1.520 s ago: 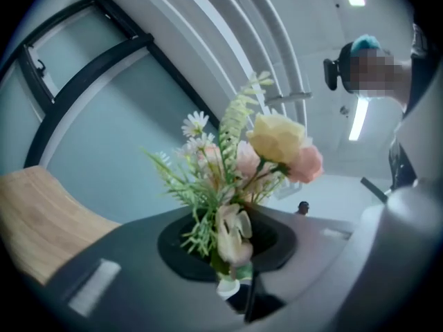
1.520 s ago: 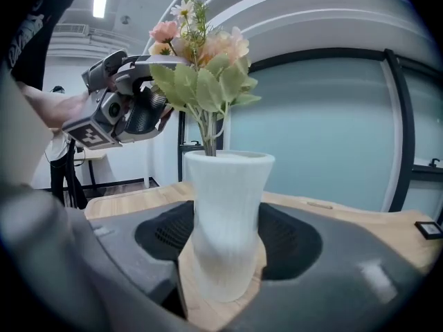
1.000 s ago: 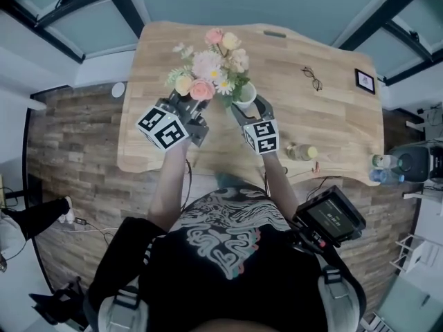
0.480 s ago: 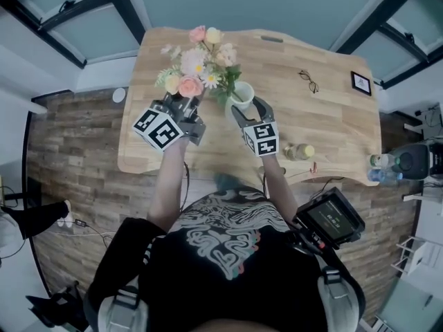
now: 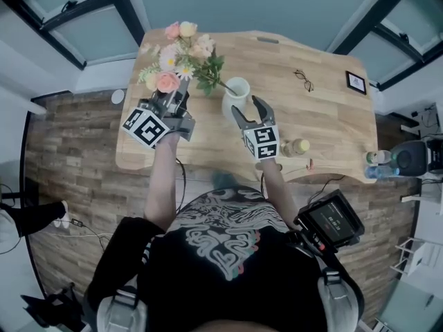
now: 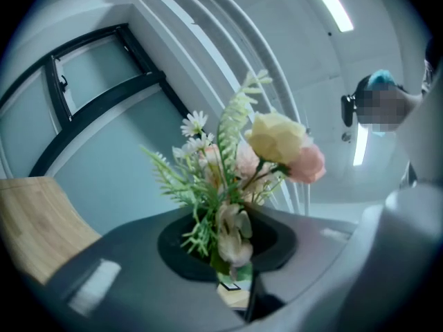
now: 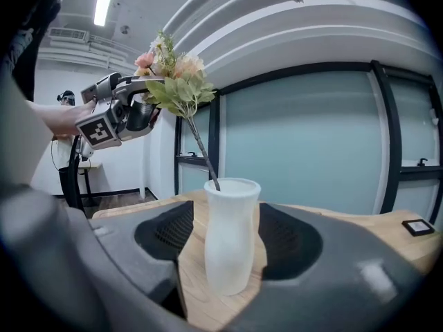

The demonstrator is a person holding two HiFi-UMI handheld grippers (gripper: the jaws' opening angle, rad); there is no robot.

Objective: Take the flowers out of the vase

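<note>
The left gripper (image 5: 176,97) pinches the flowers (image 5: 176,50), whose stems vanish between its jaws. The right gripper (image 5: 247,107) stands spread around the white vase (image 5: 235,94). One stem end sits at the rim, hard to place. Wooden table (image 5: 325,126), plank floor (image 5: 76,151), glass walls (image 5: 277,2).

My left tongs (image 5: 177,97) moved up and left, away from the vase (image 5: 235,99). The flowers (image 5: 176,50) went with them, heads now clear; only the stem tip is at its mouth.
</note>
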